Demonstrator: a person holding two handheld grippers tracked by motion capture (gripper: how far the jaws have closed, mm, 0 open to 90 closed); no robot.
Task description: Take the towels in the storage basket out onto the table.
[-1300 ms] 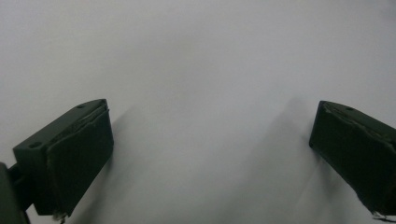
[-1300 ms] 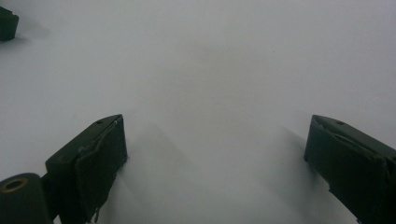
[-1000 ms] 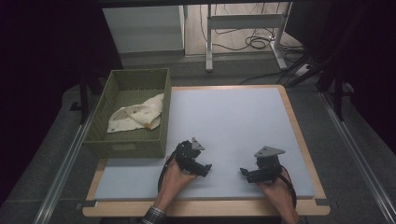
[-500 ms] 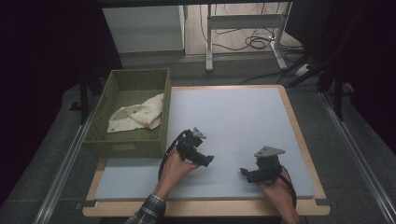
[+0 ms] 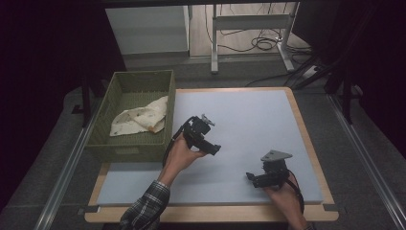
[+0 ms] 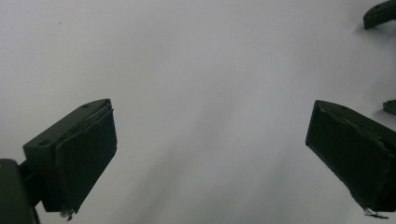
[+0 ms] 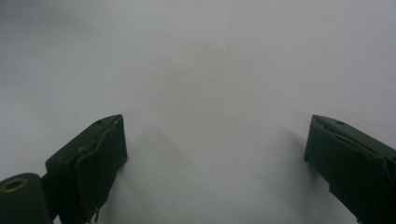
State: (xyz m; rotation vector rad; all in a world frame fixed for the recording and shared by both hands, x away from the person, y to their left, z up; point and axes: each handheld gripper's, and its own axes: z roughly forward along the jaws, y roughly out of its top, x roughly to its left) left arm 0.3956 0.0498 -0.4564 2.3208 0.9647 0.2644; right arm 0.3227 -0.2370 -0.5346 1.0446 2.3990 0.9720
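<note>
My left gripper (image 5: 210, 146) is held in a hand over the left middle of the pale blue mat (image 5: 244, 110), just right of the green basket (image 5: 136, 146). Its jaws stand wide apart and hold nothing in the left gripper view (image 6: 208, 116), with bare mat below. My right gripper (image 5: 253, 179) rests low near the mat's front right, pointing left, with a grey three-cornered plate on top. In the right gripper view (image 7: 215, 126) its jaws are also wide apart and hold nothing. A cream patterned cloth (image 5: 141, 120) lies crumpled inside the basket.
The mat lies on a wooden table top (image 5: 210, 214). The basket stands off the mat's left edge. Dark jaws of the other gripper (image 6: 380, 14) show at the left gripper view's top right. Desk legs and cables (image 5: 258, 43) stand on the floor beyond.
The left hand has lifted its gripper and carried it away from the front edge, farther onto the mat beside the basket. The right gripper has stayed put.
</note>
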